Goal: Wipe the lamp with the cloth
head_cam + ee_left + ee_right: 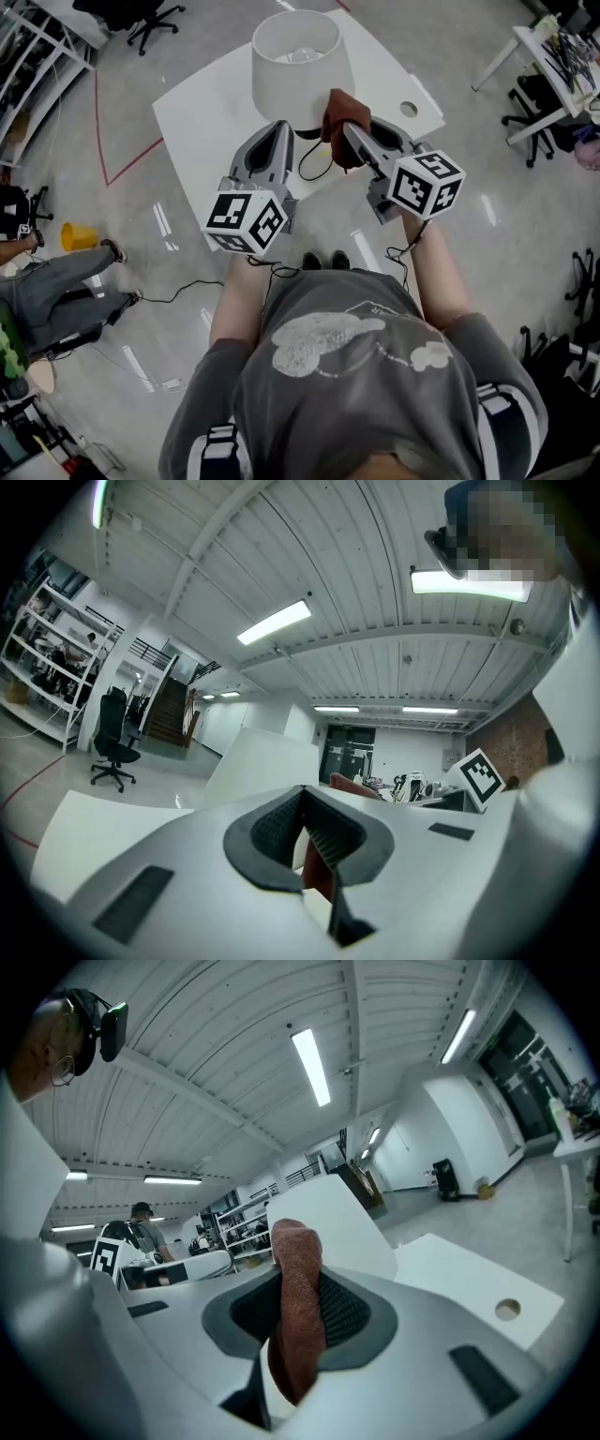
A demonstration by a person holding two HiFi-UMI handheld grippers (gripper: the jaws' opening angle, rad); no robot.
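The lamp's white shade [298, 66] stands at the back of the white table [202, 108]. My right gripper [350, 127] is shut on a brown cloth [336, 114], which is bunched beside the shade's lower right edge. In the right gripper view the cloth [298, 1307] sticks up between the jaws with the shade [328, 1218] just behind it. My left gripper [279, 128] is close to the shade's base on the left, shut and holding nothing. In the left gripper view the shade [258, 761] and the cloth [347, 782] lie just past the jaws.
A black cord [311, 169] loops on the table between the grippers. The table has a round hole [409, 109] near its right edge. A seated person [56, 291] and a yellow object [77, 236] are on the floor at left. Another desk [548, 52] and chairs stand at right.
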